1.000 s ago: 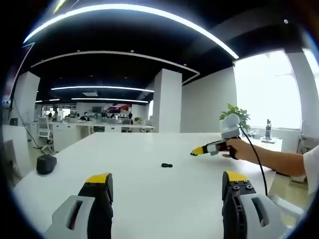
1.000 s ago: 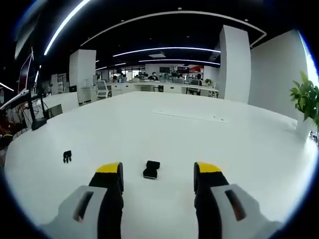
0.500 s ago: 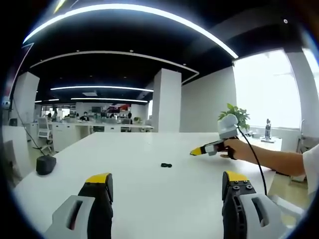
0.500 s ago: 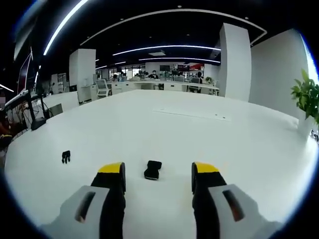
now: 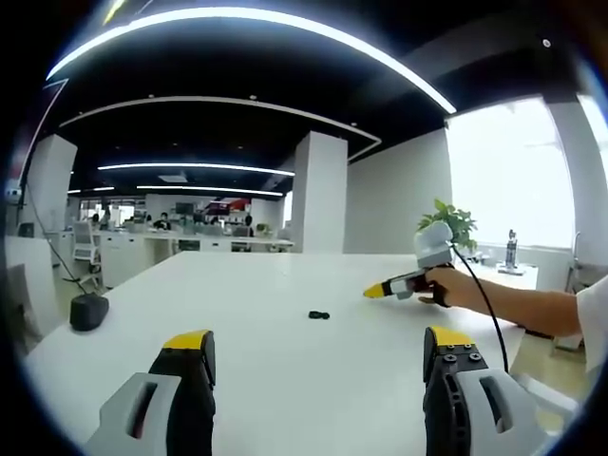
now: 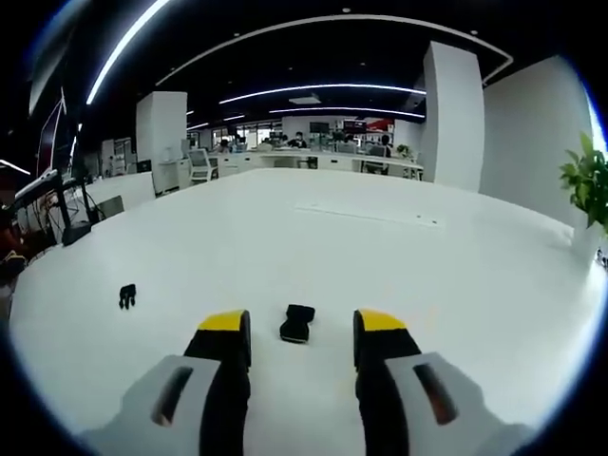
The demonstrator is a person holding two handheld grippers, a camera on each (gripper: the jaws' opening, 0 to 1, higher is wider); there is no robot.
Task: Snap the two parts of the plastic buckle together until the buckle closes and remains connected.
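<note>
One black buckle part [image 6: 297, 323] lies on the white surface [image 6: 380, 256] just ahead of the right tool [image 6: 299, 334], between its parted jaws — untouched. The other buckle piece [image 6: 127, 296] sits well apart to the left. The left tool [image 5: 318, 353] hovers with jaws wide apart, a small black piece [image 5: 318, 314] lying far ahead.

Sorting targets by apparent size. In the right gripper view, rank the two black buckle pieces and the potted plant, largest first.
1. potted plant, cut off at the edge.
2. buckle piece ahead of the gripper.
3. buckle piece at left, though it lies farther away, so true size is unsure.
</note>
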